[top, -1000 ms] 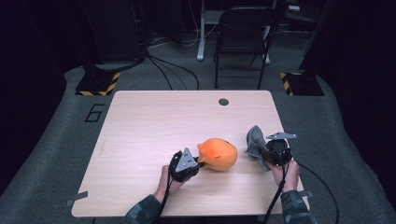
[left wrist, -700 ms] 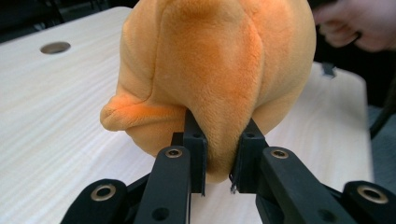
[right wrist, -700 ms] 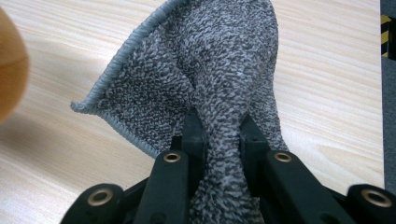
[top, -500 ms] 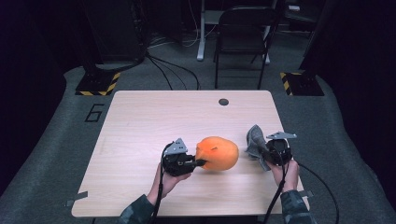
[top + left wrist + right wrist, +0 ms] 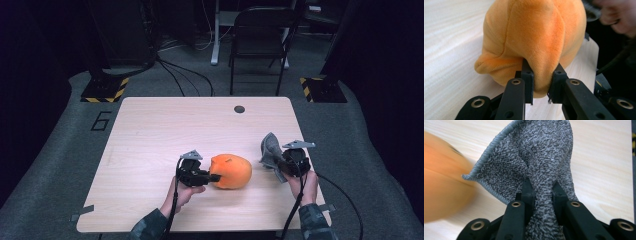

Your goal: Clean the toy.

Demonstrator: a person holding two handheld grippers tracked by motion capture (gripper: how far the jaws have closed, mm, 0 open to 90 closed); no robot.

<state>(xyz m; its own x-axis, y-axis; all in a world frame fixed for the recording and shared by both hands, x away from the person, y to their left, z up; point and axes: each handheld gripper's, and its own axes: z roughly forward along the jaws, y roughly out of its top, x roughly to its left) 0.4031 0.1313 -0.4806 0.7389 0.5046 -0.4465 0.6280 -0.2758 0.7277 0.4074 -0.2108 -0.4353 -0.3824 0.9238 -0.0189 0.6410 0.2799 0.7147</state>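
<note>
The left hand-held gripper (image 5: 216, 177) is pinching the orange plush toy (image 5: 231, 170) sitting on the counter (image 5: 150, 130), and the right hand-held gripper (image 5: 274, 161) is pinching a grey cloth (image 5: 270, 149) just above it.

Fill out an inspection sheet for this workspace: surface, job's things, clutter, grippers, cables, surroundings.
Surface: light wooden table, bare apart from the items below.
Job's things: orange plush toy resting on the table near its front middle; grey knitted cloth held up at the right side.
Clutter: one small dark round spot near the far edge; what it is cannot be told.
Grippers: left gripper pinches a fold of the plush toy; right gripper is clamped on a bunched part of the cloth.
Cables: a black cable trails from each gripper toward the person; more cables lie on the floor behind the table.
Surroundings: dark room, folding chair behind the table, yellow-black striped floor plates.
</note>
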